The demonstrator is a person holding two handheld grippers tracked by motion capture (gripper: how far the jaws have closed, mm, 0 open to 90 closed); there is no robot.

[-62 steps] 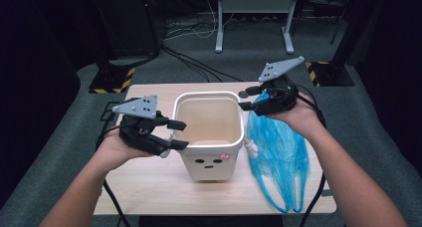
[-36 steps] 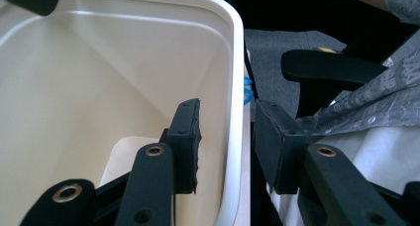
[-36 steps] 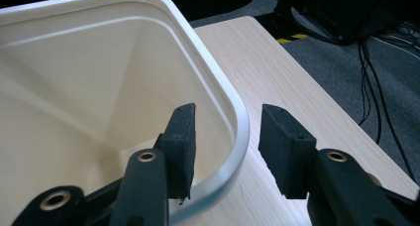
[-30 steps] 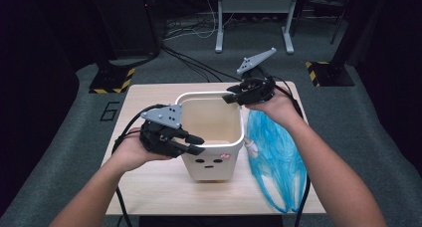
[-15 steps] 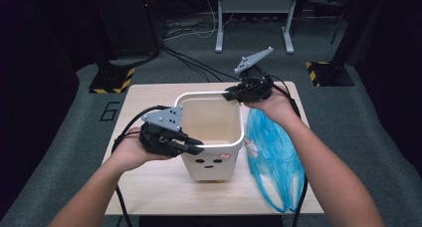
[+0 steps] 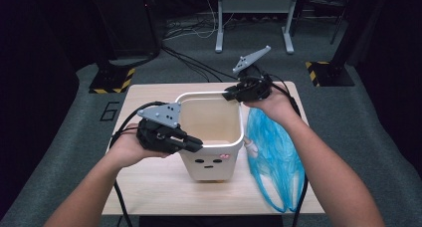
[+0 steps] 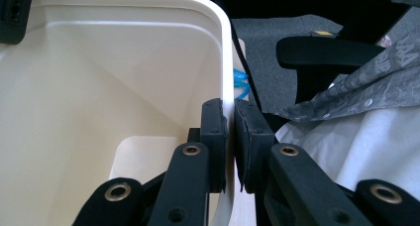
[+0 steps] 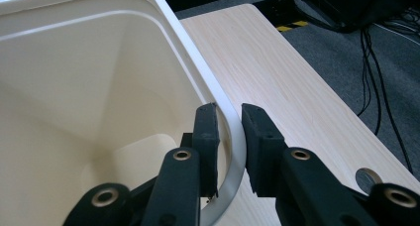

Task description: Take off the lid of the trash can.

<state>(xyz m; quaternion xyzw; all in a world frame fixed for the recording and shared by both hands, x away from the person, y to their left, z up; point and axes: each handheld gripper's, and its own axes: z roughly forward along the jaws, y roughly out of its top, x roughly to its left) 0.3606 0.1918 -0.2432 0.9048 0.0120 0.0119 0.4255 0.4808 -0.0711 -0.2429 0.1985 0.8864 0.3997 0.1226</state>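
Note:
A cream plastic bin (image 6: 211,165) with a small face on its front stands upright mid-table. My left gripper (image 6: 199,145) sits at its near left rim, one pad inside the wall and one outside; its jaws have just been closing and now pinch the rim. The left gripper view shows the left gripper (image 7: 230,112) clamped across the bin (image 7: 99,87) wall. My right gripper (image 6: 228,95) holds the far right rim; its jaws have also just been closing. The right gripper (image 8: 229,114) straddles the bin's (image 8: 74,87) rounded lip. The bin's inside looks bare.
A crumpled blue plastic bag (image 6: 276,157) lies on the wooden table (image 6: 149,182) right of the bin, under my right forearm. A cable hole (image 8: 367,176) is in the tabletop (image 8: 277,72). Cables, a metal stand (image 6: 251,5) and striped bases sit on the floor behind.
Both grippers came in from beside the bin onto its rim, the left at the near left, the right at the far right. Over the last second the hands stay put.

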